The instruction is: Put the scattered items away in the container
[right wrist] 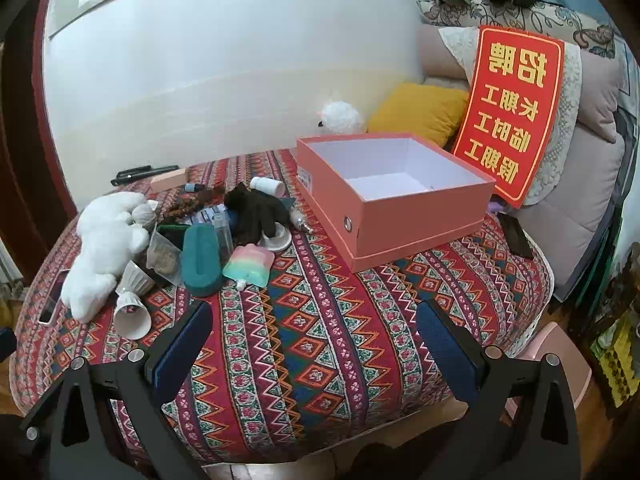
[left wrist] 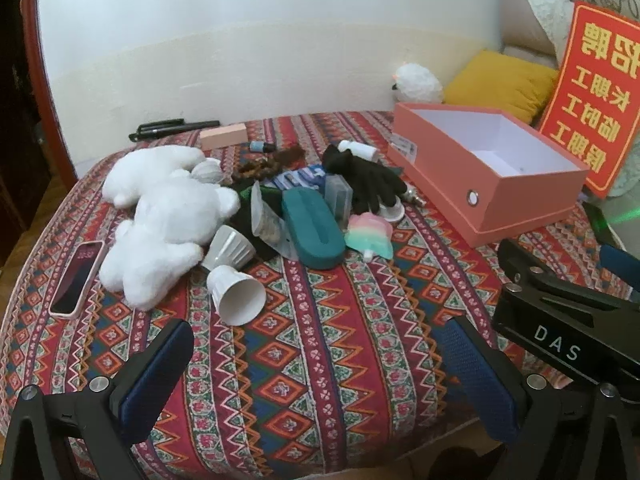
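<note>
An open salmon-pink box [left wrist: 520, 196] [right wrist: 420, 216] with a white inside stands on the patterned bedspread [left wrist: 320, 340] at the right. A heap of items lies to its left: a white plush bear [left wrist: 168, 216] [right wrist: 100, 248], two white ribbed cups [left wrist: 236, 294] [right wrist: 130, 314], a teal case [left wrist: 314, 228] [right wrist: 200, 258], a black glove [left wrist: 368, 180] [right wrist: 256, 210], a pastel pouch [left wrist: 368, 234] [right wrist: 248, 266] and a white bottle [right wrist: 268, 185]. My left gripper [left wrist: 320, 376] hovers open over the near bedspread, holding nothing. My right gripper [right wrist: 316, 344] is open too, in front of the box.
A phone in a pink case [left wrist: 78, 284] lies at the left edge. Black pens [left wrist: 172, 128] and a pink block [left wrist: 222, 136] sit by the wall. A red sign [right wrist: 516, 112], yellow cushion [right wrist: 420, 110] and dark phone [right wrist: 516, 236] are behind and right of the box.
</note>
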Demonstrator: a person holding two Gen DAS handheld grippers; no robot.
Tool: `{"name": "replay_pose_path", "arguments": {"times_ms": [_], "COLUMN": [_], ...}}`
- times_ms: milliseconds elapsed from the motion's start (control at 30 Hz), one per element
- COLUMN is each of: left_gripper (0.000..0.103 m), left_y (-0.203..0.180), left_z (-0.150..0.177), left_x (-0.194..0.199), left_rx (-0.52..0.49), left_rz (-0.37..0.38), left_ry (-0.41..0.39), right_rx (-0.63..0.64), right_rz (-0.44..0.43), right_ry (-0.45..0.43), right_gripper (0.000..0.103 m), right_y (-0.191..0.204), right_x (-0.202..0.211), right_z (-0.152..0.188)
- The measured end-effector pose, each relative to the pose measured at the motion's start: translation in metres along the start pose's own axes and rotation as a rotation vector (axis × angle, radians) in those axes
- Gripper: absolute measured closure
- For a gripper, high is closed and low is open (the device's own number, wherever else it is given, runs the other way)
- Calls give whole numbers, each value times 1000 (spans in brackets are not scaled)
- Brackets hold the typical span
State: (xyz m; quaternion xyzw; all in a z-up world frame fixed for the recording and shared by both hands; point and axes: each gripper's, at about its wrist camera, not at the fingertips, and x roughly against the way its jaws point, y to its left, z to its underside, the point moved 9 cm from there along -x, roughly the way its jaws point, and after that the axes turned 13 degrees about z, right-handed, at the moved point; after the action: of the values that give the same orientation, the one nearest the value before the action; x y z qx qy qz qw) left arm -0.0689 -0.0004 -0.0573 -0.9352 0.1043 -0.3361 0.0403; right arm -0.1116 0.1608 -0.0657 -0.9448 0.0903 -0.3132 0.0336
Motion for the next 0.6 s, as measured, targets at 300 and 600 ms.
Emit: {"name": "replay_pose_path", "arguments": {"times_ms": [300, 600], "left_gripper": [1, 1], "left_y": [5, 10], "left_z": [0, 0], "left_x": [-3, -3], "left_rx": [26, 28], "left_rz": [-8, -14], "left_ry": [20, 14], "right_rx": [3, 1], "right_rz": [18, 20], "right_ry": [-14, 3], "right_gripper": [0, 0], "right_y": [0, 9], "right_x": [3, 2], "right_z": [-4, -12]}}
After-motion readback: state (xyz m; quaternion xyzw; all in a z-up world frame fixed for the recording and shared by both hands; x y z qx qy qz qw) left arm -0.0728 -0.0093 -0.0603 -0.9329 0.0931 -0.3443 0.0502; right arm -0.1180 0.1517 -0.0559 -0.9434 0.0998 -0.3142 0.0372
